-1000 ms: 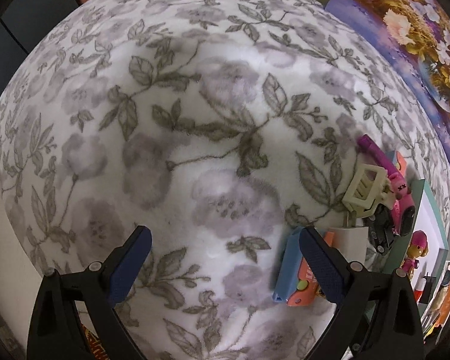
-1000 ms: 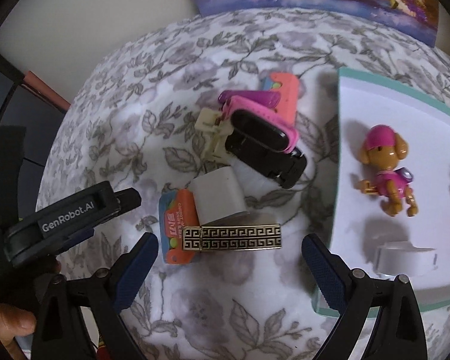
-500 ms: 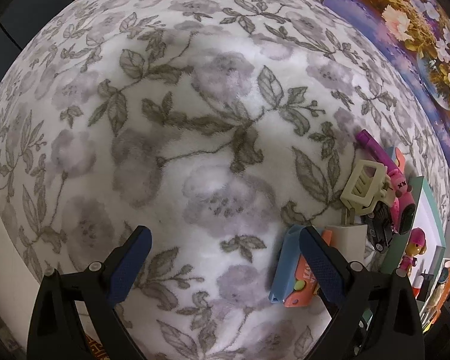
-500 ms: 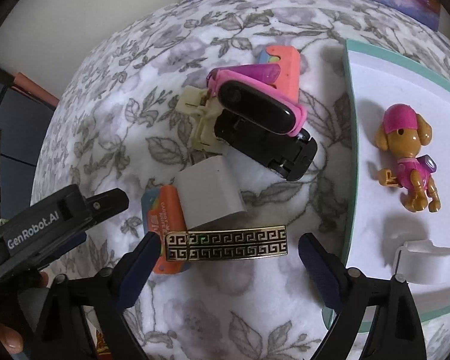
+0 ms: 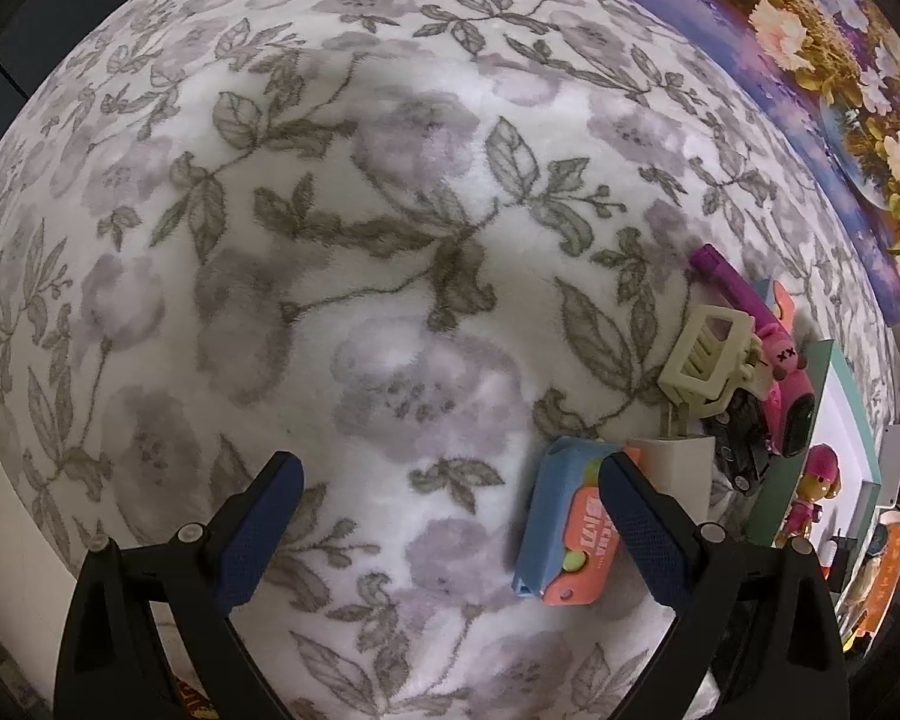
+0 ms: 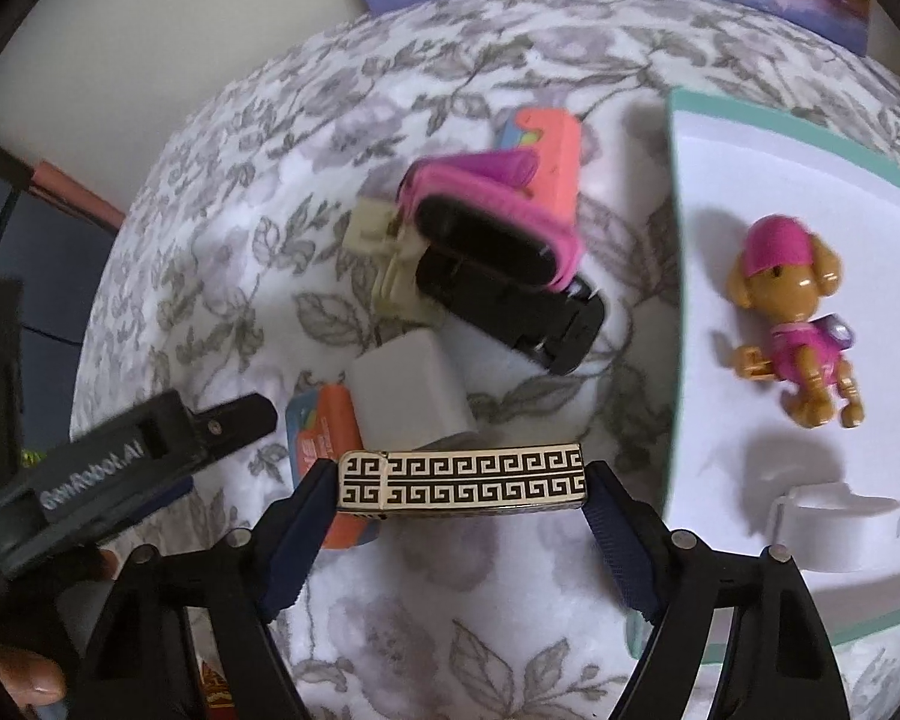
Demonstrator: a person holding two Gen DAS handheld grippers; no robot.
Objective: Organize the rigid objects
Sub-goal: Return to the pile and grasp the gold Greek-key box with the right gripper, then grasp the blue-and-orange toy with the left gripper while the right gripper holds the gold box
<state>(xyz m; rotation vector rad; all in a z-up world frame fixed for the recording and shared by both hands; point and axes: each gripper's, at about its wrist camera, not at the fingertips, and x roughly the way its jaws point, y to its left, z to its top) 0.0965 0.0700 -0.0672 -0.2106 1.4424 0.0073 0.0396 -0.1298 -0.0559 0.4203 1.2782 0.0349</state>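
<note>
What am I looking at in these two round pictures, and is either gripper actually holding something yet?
Each picture comes from a fisheye camera mounted on a hand-held gripper, looking forward along its two blue-padded fingers. There is no robot arm; a person carries both.

In the left wrist view, the left gripper is open over a floral blanket, holding nothing.

In the right wrist view, the right gripper has its fingers against both ends of a gold-and-black patterned lighter; whether it is gripping firmly yet is unclear. Behind it lie a white charger block, an orange card pack and a pile of pink and black items. The white tray on the right holds a toy puppy.
</note>
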